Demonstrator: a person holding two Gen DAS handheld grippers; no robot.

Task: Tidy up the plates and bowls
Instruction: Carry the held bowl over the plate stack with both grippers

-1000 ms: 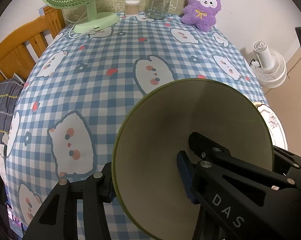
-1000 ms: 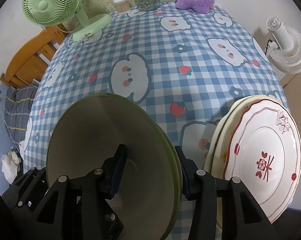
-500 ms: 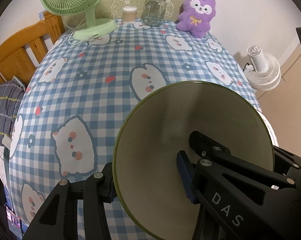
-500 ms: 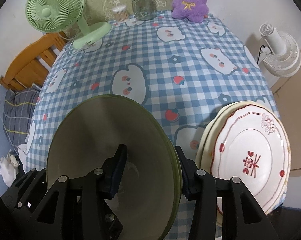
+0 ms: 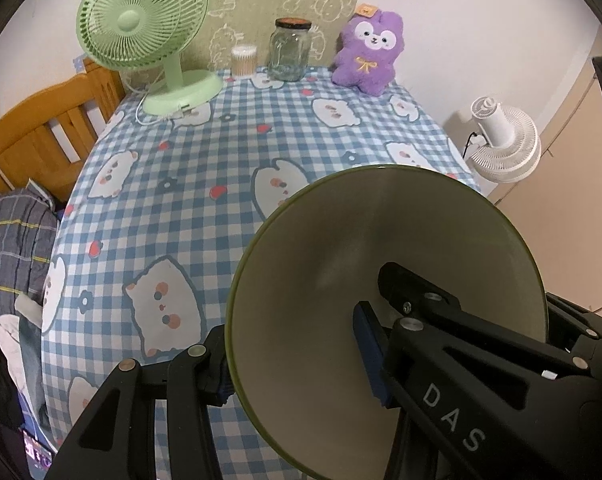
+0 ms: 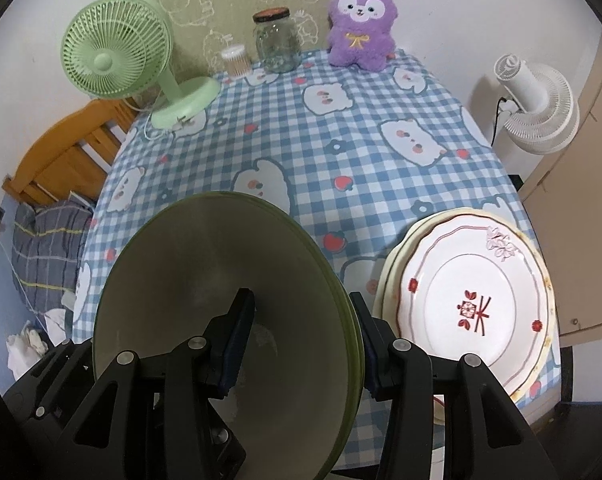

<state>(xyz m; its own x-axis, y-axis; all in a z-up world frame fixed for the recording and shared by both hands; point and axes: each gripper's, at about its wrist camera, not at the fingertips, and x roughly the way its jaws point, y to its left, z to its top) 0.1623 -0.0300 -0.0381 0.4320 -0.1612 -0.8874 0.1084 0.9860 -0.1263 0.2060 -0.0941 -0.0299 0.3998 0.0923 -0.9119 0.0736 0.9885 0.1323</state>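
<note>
The left gripper (image 5: 297,354) has its jaws clamped on the rim of an olive-green bowl (image 5: 385,280), one finger inside and one outside the wall, and the bowl is carried tilted above the near part of the table (image 5: 205,160). The right gripper (image 6: 301,336) grips the opposite wall of what looks like a stack of green bowls (image 6: 205,280) (several rims show at its right edge), jaws closed on it. Just right of them, a stack of white plates (image 6: 473,300) with red floral marks lies at the table's near right edge. At the far end stand a green fan (image 6: 117,60), a glass jar (image 6: 277,42) and a purple plush toy (image 6: 361,24).
</note>
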